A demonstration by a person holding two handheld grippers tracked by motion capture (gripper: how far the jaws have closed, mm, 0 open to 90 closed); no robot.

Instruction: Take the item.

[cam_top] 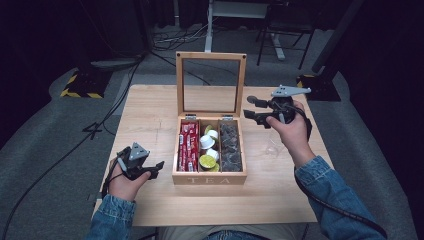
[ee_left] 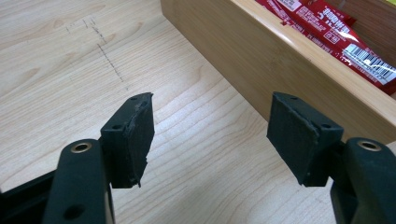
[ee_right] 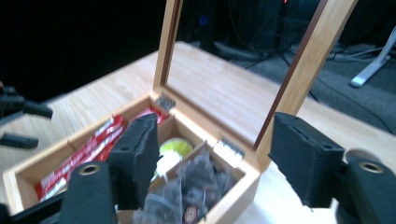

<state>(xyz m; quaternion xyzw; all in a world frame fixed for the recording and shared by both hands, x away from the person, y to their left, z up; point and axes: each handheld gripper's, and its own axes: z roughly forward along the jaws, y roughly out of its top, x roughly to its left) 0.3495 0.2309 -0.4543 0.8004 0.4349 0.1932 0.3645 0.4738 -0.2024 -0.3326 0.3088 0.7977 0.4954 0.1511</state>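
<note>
Tea box [cam_top: 209, 178] with lid [cam_top: 210, 83] upright; right gripper [cam_top: 256, 116], jaws released and empty, should approach the lid's top rail squarely; left gripper [cam_top: 156, 169], released, steadies.

Both forearms wear blue denim sleeves [cam_top: 327, 186] with stitched cuffs. Each hand carries a black two-jaw gripper, the left gripper [cam_top: 159, 166] and the right gripper [cam_top: 250, 107], topped by a grey three-cornered plate [cam_top: 290, 91]. Worn black rubber pads [ee_left: 140, 140] sit beside brass-ringed screw holes; black cables trail away.
</note>
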